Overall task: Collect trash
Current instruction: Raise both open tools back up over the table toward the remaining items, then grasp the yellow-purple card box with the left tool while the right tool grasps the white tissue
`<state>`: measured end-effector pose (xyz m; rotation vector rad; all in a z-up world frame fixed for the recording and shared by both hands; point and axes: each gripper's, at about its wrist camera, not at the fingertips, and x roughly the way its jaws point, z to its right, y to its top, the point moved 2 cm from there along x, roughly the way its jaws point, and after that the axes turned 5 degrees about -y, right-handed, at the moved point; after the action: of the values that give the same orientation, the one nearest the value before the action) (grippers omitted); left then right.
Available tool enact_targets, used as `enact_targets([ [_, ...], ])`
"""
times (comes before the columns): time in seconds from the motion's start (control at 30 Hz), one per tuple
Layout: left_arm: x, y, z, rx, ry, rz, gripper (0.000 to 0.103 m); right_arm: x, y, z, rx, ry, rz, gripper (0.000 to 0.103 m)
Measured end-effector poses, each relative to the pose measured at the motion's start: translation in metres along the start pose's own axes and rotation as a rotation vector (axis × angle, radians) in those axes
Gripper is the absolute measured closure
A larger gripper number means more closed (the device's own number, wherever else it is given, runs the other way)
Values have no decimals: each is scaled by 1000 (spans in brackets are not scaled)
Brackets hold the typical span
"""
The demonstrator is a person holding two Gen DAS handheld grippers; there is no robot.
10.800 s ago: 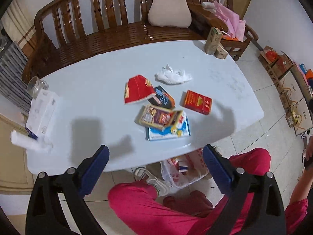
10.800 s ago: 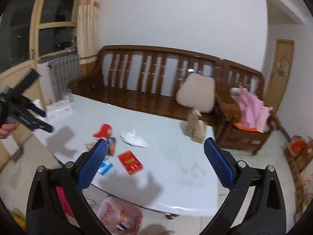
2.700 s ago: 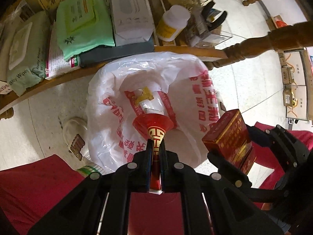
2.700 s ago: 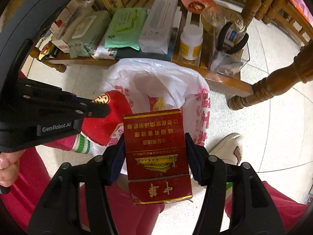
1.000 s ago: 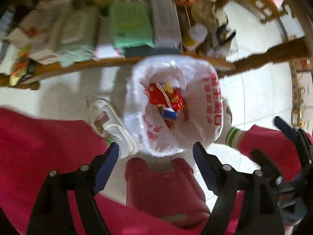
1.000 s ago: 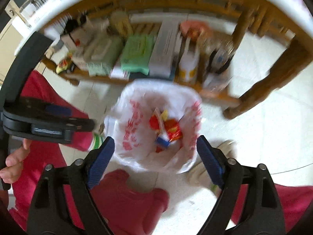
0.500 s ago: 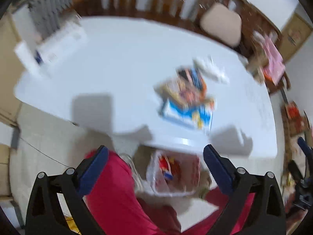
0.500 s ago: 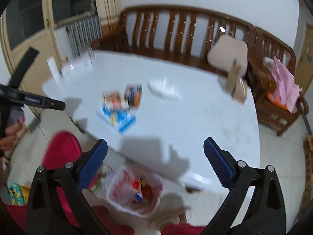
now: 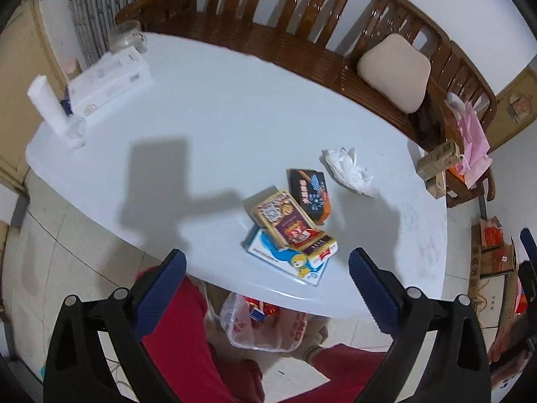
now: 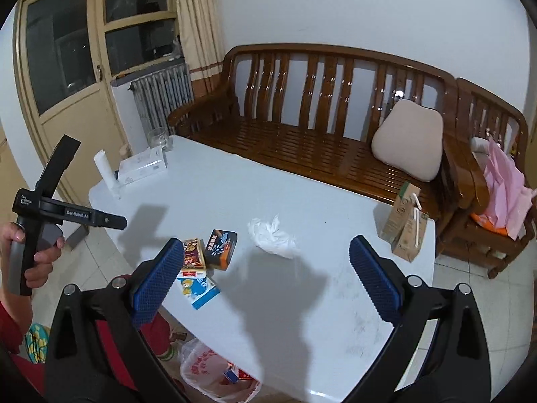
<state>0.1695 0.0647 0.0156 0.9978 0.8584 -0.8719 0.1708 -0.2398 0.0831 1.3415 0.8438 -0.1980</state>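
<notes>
On the white table (image 9: pixel 214 127) lie a gold and maroon box (image 9: pixel 292 223) on top of a blue and white carton (image 9: pixel 285 258), a dark box (image 9: pixel 310 193) and a crumpled tissue (image 9: pixel 349 171). They also show in the right wrist view: gold box (image 10: pixel 194 252), carton (image 10: pixel 198 288), dark box (image 10: pixel 221 244), tissue (image 10: pixel 273 237). A white plastic trash bag (image 9: pixel 265 322) with red items sits on the floor under the table's near edge. My left gripper (image 9: pixel 266 283) and right gripper (image 10: pixel 266 280) are both open and empty above the table's near edge.
A tissue box (image 9: pixel 110 79), a paper roll (image 9: pixel 50 107) and a glass (image 9: pixel 127 35) stand at the table's far left. Two drink cartons (image 10: pixel 406 223) stand at the right edge. A wooden bench (image 10: pixel 319 127) with a cushion (image 10: pixel 407 139) runs behind. Cardboard boxes (image 9: pixel 493 262) lie on the floor at right.
Both grippers let their red boxes go into the bag, opened, and rose from under the table to above it. The two red items are gone from the tabletop.
</notes>
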Motion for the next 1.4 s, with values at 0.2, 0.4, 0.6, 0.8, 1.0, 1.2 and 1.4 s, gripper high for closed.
enact_targets([
  [0.2,28,14,18,-4,-3,-35,8,38,9,3,-34,30,-51,7],
  [0.4,52,24,24,0,17,-63,8,72,15,5,-60,51,-93,7],
  [0.6,81,29,20,-54,13,-107,8,103,19,-2,-96,70,-132,7],
  [0.8,110,23,16,-109,36,-154,8,147,7,-14,-176,63,-204,7],
  [1.0,132,19,12,-185,49,-188,8,195,-14,-26,-267,64,-283,7],
  [1.2,145,16,13,-197,73,-212,8,233,-36,-30,-316,61,-346,7],
  [1.4,159,13,6,-246,89,-240,8,263,-46,-31,-347,47,-373,7],
])
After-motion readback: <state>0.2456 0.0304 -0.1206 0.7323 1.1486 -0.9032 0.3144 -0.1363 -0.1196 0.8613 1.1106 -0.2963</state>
